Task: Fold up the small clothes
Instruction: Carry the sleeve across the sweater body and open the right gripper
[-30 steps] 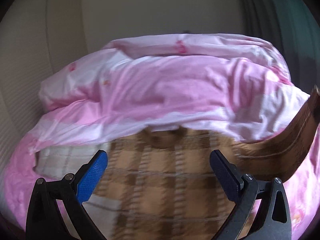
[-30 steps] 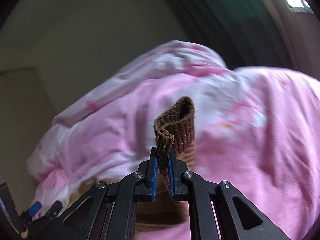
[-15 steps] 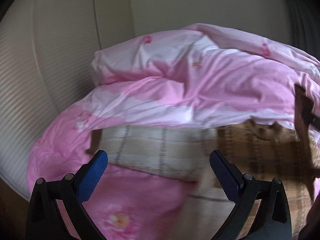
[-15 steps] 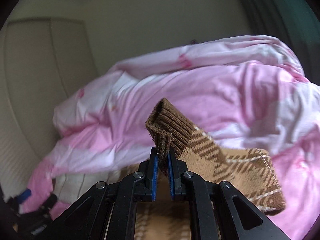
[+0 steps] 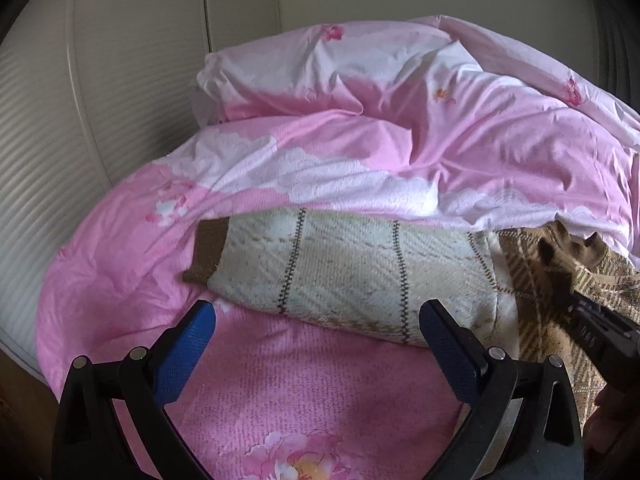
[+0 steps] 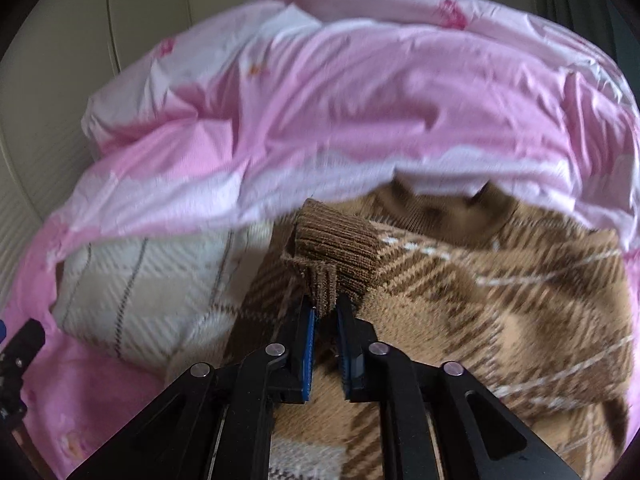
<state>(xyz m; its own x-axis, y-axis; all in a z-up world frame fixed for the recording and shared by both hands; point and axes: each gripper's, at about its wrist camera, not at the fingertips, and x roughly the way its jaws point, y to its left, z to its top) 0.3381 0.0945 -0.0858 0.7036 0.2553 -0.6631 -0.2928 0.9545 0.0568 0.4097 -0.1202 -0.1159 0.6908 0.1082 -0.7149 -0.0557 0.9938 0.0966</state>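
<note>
Right claw (image 6: 325, 312) pinches a plaid sweater's (image 6: 500, 304) ribbed brown cuff (image 6: 332, 256).
Left claw (image 5: 316, 332) gapes wide, empty, above the pink bedsheet (image 5: 304, 396), cream sleeve (image 5: 352, 276) at 12 o'clock.

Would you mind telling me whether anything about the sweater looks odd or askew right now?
Yes: the brown-and-cream plaid knit sweater has its collar tucked under the rumpled pink floral duvet, so it isn't lying fully exposed for folding.

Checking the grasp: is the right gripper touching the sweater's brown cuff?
Touching. The right wrist view shows the right gripper pinching the ribbed cuff.
</note>
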